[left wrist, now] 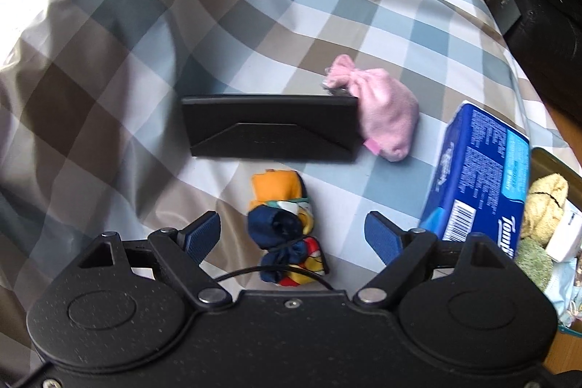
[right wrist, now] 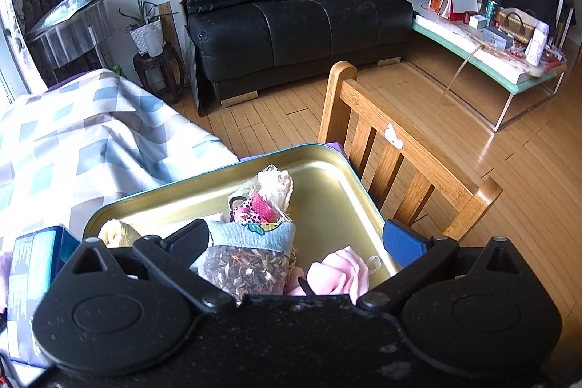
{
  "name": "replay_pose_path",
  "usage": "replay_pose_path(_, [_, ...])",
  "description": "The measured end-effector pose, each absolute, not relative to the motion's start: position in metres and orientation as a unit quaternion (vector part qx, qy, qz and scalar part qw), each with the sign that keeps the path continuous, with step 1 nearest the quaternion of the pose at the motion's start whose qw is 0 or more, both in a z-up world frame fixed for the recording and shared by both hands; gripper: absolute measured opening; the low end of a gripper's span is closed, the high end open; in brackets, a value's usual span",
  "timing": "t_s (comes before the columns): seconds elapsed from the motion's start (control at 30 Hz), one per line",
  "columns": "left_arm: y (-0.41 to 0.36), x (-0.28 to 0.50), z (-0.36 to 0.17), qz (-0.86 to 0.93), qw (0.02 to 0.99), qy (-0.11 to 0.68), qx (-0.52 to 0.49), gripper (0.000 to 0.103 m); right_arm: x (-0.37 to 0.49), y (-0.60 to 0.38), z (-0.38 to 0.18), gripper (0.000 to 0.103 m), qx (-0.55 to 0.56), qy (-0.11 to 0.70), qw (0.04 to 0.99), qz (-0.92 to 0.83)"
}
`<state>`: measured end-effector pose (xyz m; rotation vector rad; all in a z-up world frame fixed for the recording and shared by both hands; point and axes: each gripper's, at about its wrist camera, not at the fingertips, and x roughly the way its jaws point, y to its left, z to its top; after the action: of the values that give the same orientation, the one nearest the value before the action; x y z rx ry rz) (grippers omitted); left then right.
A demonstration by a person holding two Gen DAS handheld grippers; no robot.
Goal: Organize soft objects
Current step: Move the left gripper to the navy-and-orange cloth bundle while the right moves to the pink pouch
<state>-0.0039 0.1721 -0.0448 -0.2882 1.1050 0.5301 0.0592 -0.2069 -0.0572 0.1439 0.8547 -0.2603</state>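
A bundle of navy, orange and yellow patterned cloth [left wrist: 285,228] lies on the checked cloth, right between the wide-apart fingers of my left gripper [left wrist: 293,230]; the blue pads do not touch it. Beyond it lie a flat black case [left wrist: 271,128] and a pink knotted pouch [left wrist: 385,113]. My right gripper [right wrist: 296,239] hangs open over a gold metal tray [right wrist: 334,195]. In the tray are a pink cloth flower [right wrist: 336,273], a sachet of dried petals with a blue cuff [right wrist: 243,264], a pink spotted fabric piece [right wrist: 256,208] and a yellow knit item [right wrist: 118,231].
A blue tissue pack [left wrist: 476,180] stands at the right of the checked cloth [left wrist: 225,24], beside the tray's edge with yellow and green soft items [left wrist: 545,202]. A wooden chair back [right wrist: 396,148] rises behind the tray. A black sofa [right wrist: 291,20] and a cluttered low table [right wrist: 487,39] stand farther off.
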Motion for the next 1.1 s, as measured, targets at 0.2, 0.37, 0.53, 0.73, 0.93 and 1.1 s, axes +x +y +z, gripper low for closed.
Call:
replay_pose_path(0.2, [0.218, -0.017, -0.029, 0.306, 0.804, 0.492, -0.135, 0.084, 0.063, -0.189, -0.052, 0.102, 0.018, 0.425, 0.897, -0.117])
replay_pose_path(0.37, [0.253, -0.031, -0.015, 0.339, 0.802, 0.47, -0.147, 0.084, 0.058, -0.163, -0.036, 0.102, 0.033, 0.43, 0.899, -0.08])
replay_pose_path(0.53, [0.266, -0.035, -0.021, 0.323, 0.796, 0.477, -0.186, 0.085, 0.067, -0.11, -0.019, 0.102, 0.082, 0.446, 0.891, -0.009])
replay_pose_path(0.73, [0.248, -0.023, -0.039, 0.275, 0.795, 0.505, -0.191, 0.085, 0.094, -0.021, -0.008, 0.103, 0.072, 0.467, 0.878, 0.077])
replay_pose_path(0.93, [0.234, -0.016, -0.072, 0.247, 0.769, 0.537, -0.243, 0.084, 0.109, 0.035, -0.008, 0.103, 0.127, 0.439, 0.88, 0.131])
replay_pose_path(1.1, [0.226, -0.012, -0.092, 0.258, 0.756, 0.553, -0.237, 0.084, 0.133, 0.083, -0.023, 0.102, 0.076, 0.491, 0.849, 0.181])
